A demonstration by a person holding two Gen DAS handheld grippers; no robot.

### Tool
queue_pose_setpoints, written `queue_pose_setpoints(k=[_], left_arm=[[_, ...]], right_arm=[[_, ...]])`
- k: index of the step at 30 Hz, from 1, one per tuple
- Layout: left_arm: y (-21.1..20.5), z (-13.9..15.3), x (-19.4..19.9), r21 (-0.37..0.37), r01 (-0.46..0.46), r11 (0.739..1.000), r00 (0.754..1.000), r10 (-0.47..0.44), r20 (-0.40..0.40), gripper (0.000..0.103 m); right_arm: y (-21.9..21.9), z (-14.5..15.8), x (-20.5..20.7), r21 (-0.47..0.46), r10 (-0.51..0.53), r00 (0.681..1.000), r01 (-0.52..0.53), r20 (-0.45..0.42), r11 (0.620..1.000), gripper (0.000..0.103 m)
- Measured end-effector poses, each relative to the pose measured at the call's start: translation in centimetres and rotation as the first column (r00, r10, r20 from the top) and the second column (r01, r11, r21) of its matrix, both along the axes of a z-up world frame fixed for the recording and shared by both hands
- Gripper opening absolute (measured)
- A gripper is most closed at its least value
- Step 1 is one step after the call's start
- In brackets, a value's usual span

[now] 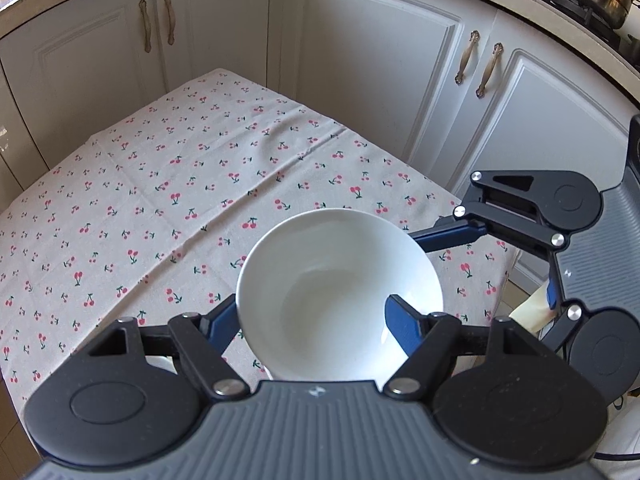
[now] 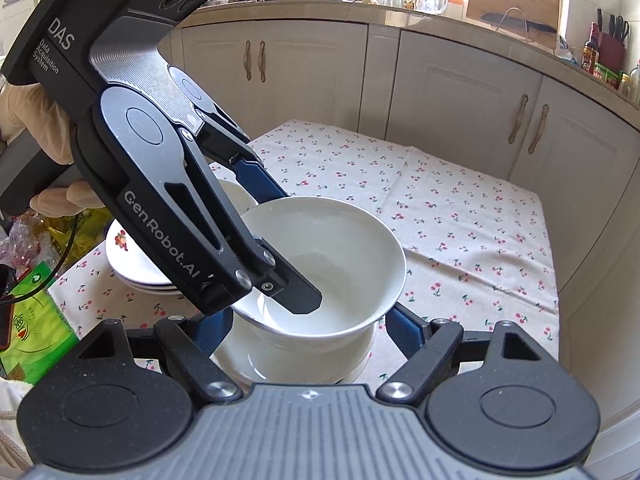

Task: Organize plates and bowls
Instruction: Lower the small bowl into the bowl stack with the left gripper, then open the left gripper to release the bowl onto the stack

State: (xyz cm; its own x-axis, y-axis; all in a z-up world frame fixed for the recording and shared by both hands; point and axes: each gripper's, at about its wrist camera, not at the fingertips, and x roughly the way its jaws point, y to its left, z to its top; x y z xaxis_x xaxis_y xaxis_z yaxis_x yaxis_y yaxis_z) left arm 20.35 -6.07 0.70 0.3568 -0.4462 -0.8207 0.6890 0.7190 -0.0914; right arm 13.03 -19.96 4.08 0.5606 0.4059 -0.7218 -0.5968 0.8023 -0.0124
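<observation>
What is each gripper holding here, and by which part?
The left gripper pinches the upper white bowl by its rim, one finger inside. The right gripper is open around the lower bowl, holding nothing.

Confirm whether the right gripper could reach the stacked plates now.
Probably not directly. The left gripper, shut on the rim of the white bowl, crosses in front of the plates, and the open right gripper straddles a lower bowl; it would likely have to back out first.

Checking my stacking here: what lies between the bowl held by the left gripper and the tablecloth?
A second white bowl sits right under the held bowl, on the tablecloth; the right wrist view shows it.
</observation>
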Motion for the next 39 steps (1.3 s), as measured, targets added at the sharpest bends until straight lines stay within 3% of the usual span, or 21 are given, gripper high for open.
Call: queue_pose_setpoints(k=[32,39], left_arm=[[0.2,-1.9,-0.3,-0.002,0.011,1.0,0.999,-0.011,-0.031,0.077],[0.8,-1.6,-0.6,-0.024,0.0,1.0,1.0,-0.001,-0.026,0.078]], right_arm=[[0.3,-1.4,-0.6,-0.015,0.0,0.999,-0.001,-0.036,1.0,0.087],[-0.2,-1.4,-1.0,0.018,0.016,0.999,-0.016,-0.035,1.0,0.095]])
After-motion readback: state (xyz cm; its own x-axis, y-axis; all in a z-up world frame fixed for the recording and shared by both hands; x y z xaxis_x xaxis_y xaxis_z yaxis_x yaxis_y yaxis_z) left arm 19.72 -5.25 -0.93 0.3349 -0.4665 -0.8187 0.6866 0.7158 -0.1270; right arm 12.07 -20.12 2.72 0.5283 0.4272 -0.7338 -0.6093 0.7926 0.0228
